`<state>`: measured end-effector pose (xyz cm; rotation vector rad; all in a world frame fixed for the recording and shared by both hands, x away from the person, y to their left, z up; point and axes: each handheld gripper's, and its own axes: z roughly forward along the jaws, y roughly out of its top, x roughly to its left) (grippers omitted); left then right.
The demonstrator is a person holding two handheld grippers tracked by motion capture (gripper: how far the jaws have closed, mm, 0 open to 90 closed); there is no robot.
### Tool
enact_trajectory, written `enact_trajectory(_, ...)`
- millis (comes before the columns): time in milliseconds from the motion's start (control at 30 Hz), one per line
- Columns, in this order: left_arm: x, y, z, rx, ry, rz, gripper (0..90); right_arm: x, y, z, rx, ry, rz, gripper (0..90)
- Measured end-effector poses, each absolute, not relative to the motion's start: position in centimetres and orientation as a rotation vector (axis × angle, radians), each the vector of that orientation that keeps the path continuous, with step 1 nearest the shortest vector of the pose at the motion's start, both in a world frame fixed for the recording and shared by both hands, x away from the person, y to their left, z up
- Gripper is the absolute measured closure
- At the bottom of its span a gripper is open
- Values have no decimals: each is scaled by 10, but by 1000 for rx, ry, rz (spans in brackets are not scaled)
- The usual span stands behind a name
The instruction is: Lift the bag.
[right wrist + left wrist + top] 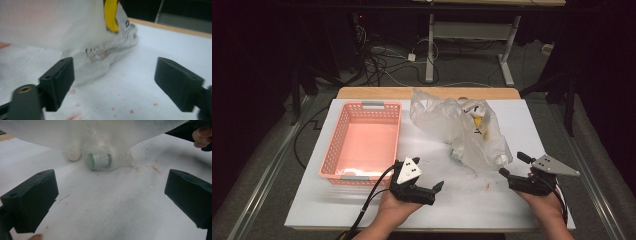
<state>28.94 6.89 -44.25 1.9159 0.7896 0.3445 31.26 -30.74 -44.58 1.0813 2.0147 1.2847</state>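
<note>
The bag (457,130) lies crumpled on the white table (512,210), right of the pink basket (362,140) and ahead of both hands. It is clear plastic with things inside — a small roll with green ends (99,160) sits low by the near edge, and something yellow (111,15) sits higher up.

The left gripper (432,192) hangs low over the table with its jaws wide apart and nothing between them. The right gripper (512,165) is near the bag's right corner; its jaws are wide too, and they hold nothing. In the right gripper view the bag's edge lies just past the left jaw, not inside the gap.

The step looks like getting a hold on the bag with the 2 grippers. To do it well:
- Slide each gripper in low and slow, so 1 jaw goes under a fold of plastic.
- Pinch the plastic alone — not the roll, which could squish or slip out.
- Take 2 spots far apart, so the bag's mouth can be pulled open.
- Lift gently; thin plastic tears and slides out easily.
</note>
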Motion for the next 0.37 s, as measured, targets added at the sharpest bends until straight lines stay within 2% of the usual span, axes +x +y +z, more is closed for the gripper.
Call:
enact_trajectory(100, 288, 68, -443, 1914, 788, 352, 0, 312, -304, -456, 1121, 2018, 1299, 0)
enact_trajectory(367, 287, 67, -447, 1923, 793, 307, 0, 311, -305, -460, 1107, 2013, 1294, 0)
